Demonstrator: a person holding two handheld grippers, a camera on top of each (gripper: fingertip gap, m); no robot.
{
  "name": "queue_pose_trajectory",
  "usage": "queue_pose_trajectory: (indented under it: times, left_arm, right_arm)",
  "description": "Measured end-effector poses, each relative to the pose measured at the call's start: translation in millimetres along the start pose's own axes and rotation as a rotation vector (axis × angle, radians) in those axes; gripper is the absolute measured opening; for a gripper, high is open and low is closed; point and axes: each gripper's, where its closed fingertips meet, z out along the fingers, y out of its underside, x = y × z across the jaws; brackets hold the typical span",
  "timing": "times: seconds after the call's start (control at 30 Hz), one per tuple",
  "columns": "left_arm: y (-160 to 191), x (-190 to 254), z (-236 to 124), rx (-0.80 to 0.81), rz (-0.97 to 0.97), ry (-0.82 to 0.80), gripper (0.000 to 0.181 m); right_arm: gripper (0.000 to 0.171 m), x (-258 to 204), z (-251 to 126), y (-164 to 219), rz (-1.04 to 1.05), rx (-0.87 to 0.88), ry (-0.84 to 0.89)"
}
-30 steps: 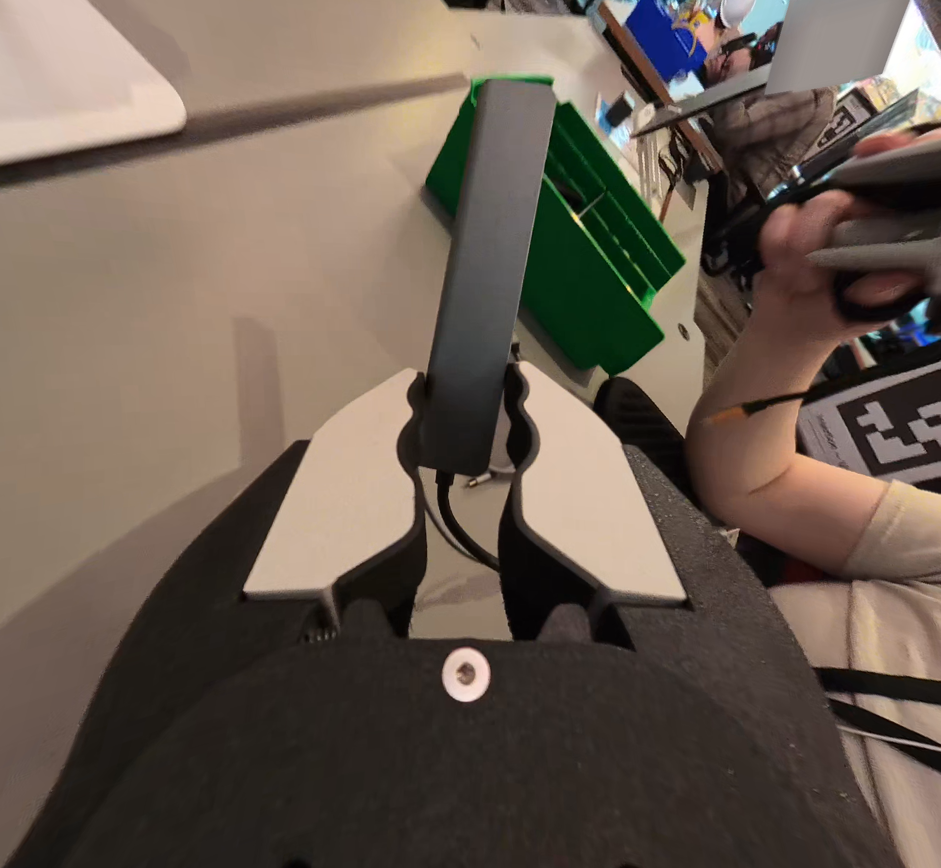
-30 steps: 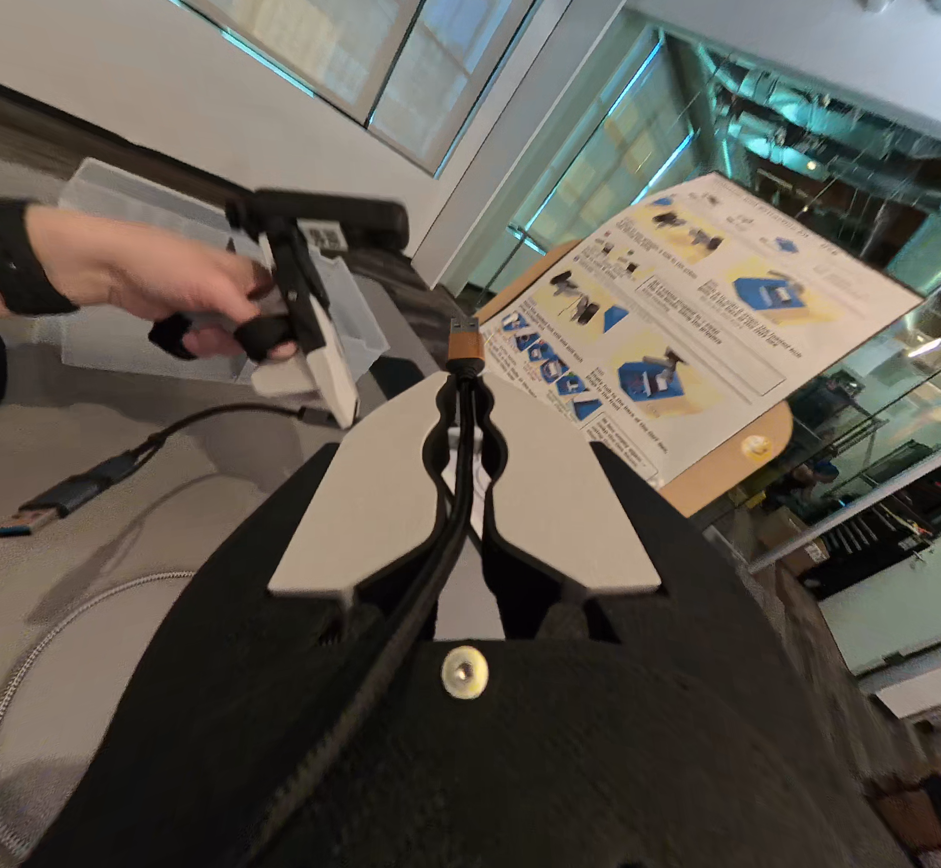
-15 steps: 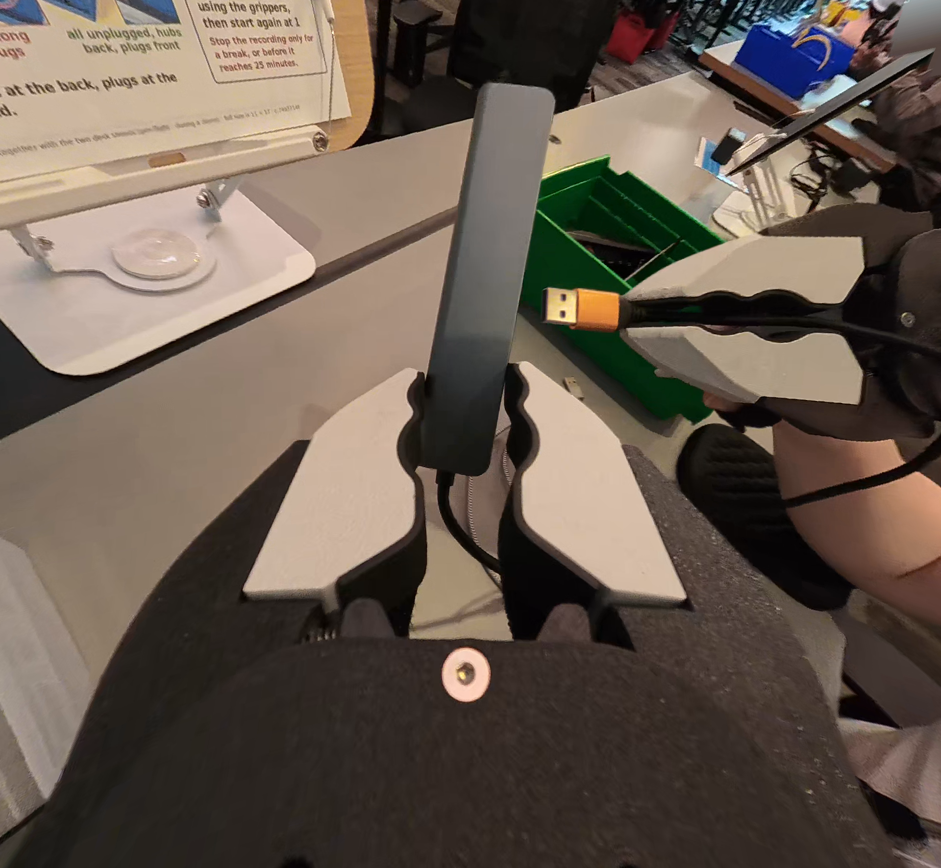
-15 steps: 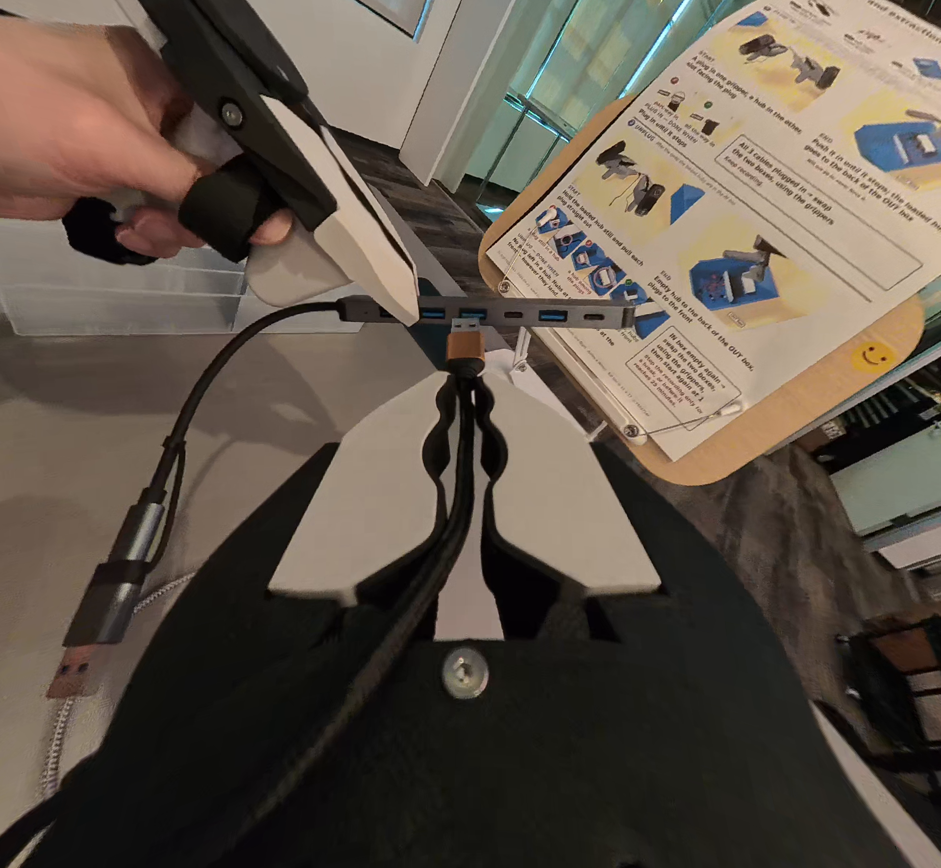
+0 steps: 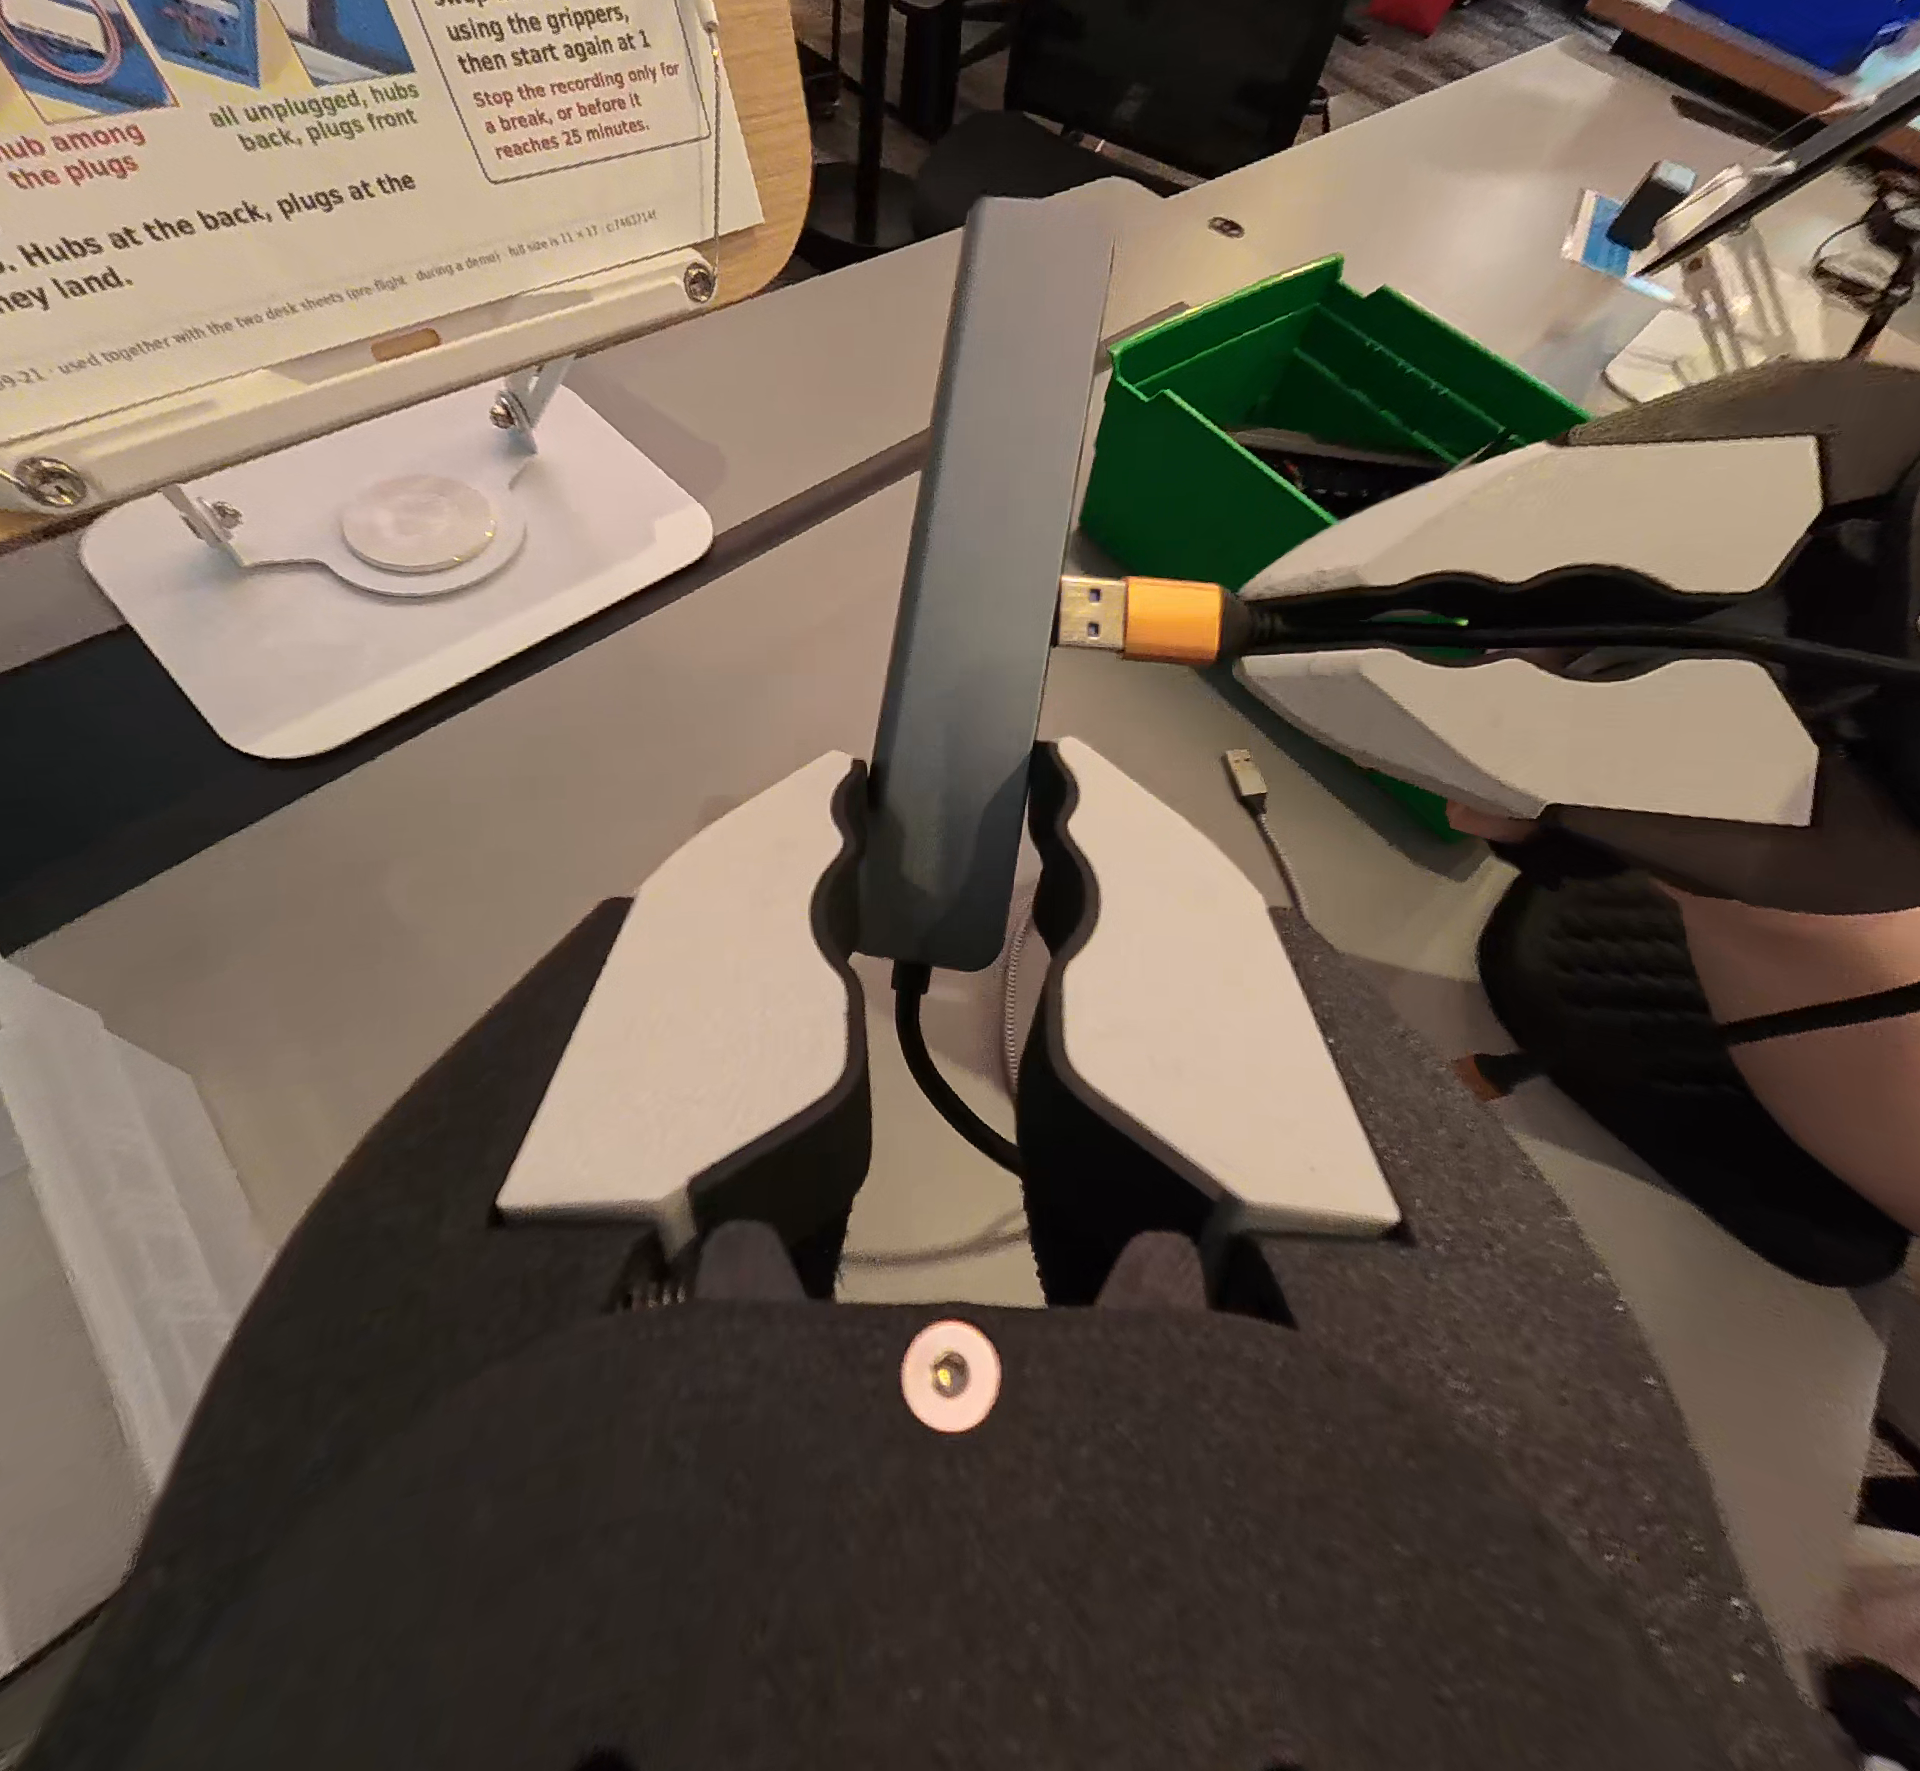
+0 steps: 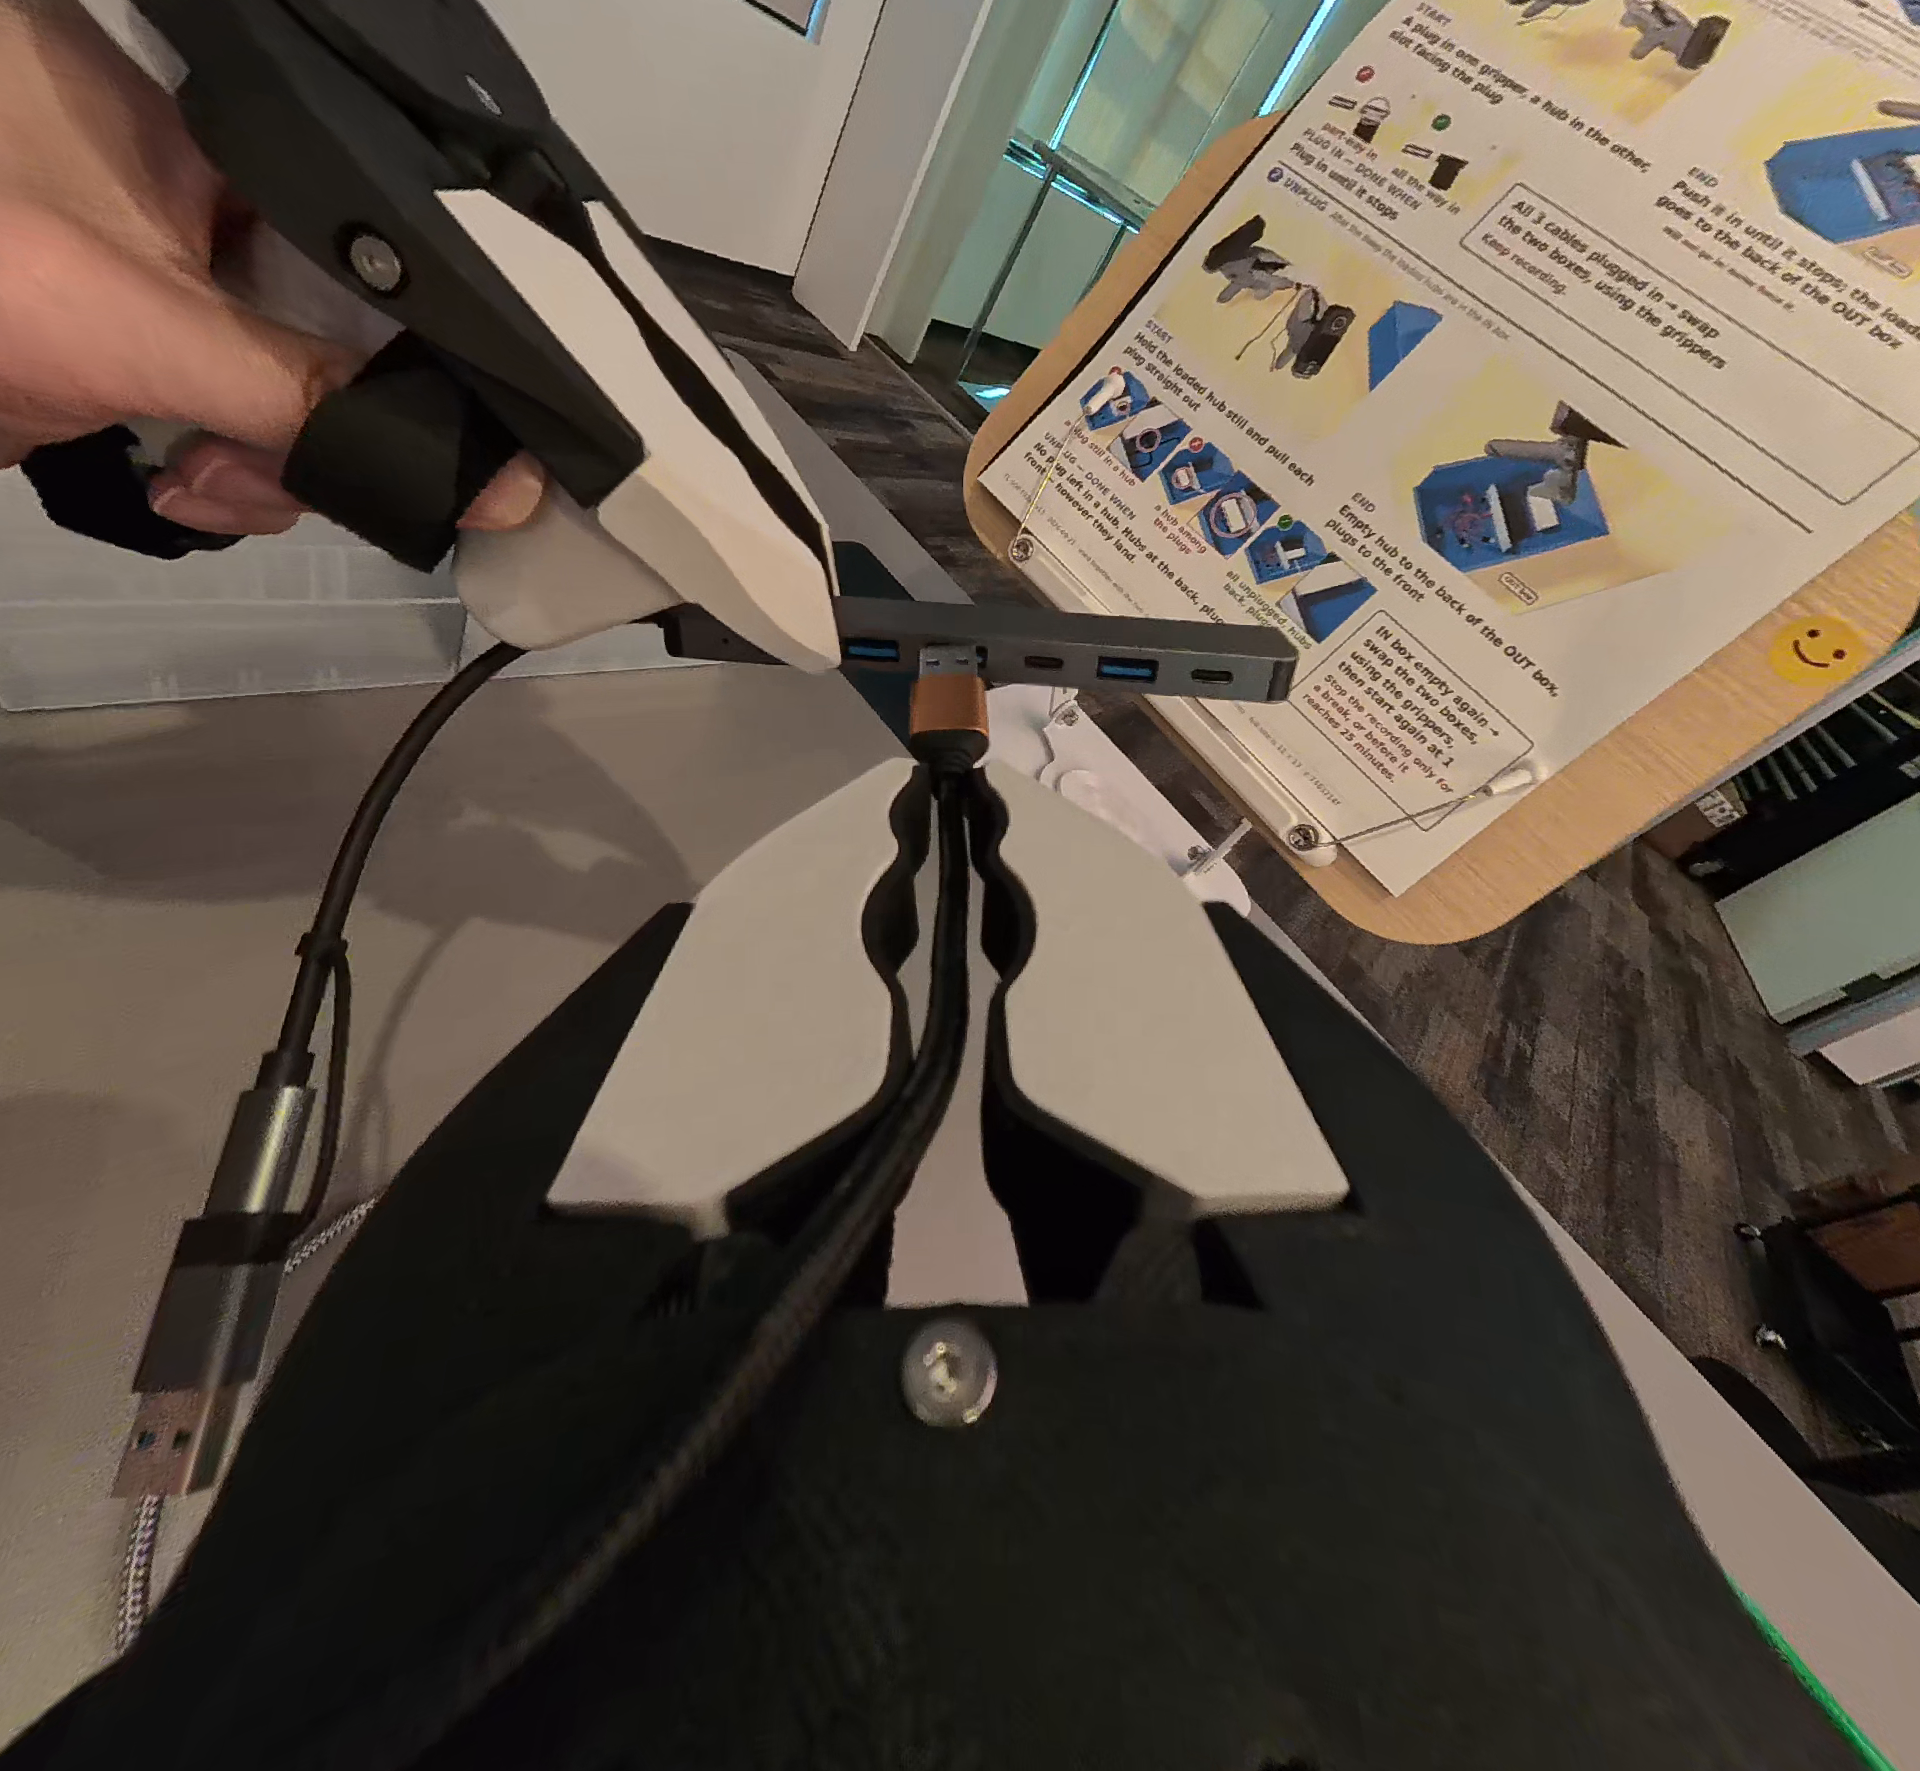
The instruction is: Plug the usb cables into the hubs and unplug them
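Observation:
My left gripper (image 5: 943, 776) is shut on a dark grey USB hub (image 5: 997, 526) and holds it upright above the table. In the right wrist view the hub (image 6: 1143, 646) lies across, its row of ports facing me, with the left gripper (image 6: 727, 568) on its left end. My right gripper (image 6: 948, 791) is shut on a black braided cable just behind its orange USB plug (image 6: 948, 708). The plug's metal tip is at the mouth of a port on the hub's side. The left wrist view shows the plug (image 5: 1153, 620) touching the hub's right edge, held by the right gripper (image 5: 1247, 625).
A green compartment box (image 5: 1226, 474) stands behind the hub on the grey table (image 5: 520, 838). An instruction board on a white stand (image 5: 395, 558) is at the back left. A loose silver plug (image 5: 1245, 776) lies on the table. The hub's own cable and plug (image 6: 218, 1285) hang at left. Spacing between my two grippers at the tips: around 6 cm.
Both grippers swung together from apart. The orange plug moved up to the hub's side, from a short gap half a second ago to its tip at a port now.

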Motion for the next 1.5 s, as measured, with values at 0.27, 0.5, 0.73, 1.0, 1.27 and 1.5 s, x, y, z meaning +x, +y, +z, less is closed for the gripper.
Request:
queue_pose_trajectory:
  times: [0.27,0.5,0.73,1.0,1.27,1.5]
  left_arm:
    - [-4.5,2.2,-0.3,0.007,0.108,-0.11,0.029]
    - [-12.8,11.5,-5.2,0.035,0.245,-0.178,0.028]
    - [-14.4,22.4,-8.3,0.04,0.326,-0.095,0.028]
    - [-26.4,27.5,-16.4,0.154,0.264,0.047,0.049]
    - [-12.6,33.2,4.1,0.132,0.267,0.13,0.035]
    - [-7.4,20.5,5.8,0.067,0.409,-0.036,0.035]
  right_arm:
    - [0.007,3.8,1.1,2.4,0.096,-0.021,0.039]
    - [0.007,7.9,-2.7,-5.5,0.062,0.049,0.065]
    - [0.007,10.9,-14.0,-17.6,0.049,0.144,-0.013]
    - [0.007,8.3,-28.9,-42.5,-0.095,0.216,0.055]
    - [0.007,-6.2,-22.6,-39.3,-0.17,0.191,0.025]
    - [0.007,-10.1,-16.0,-28.9,-0.201,0.164,0.01]
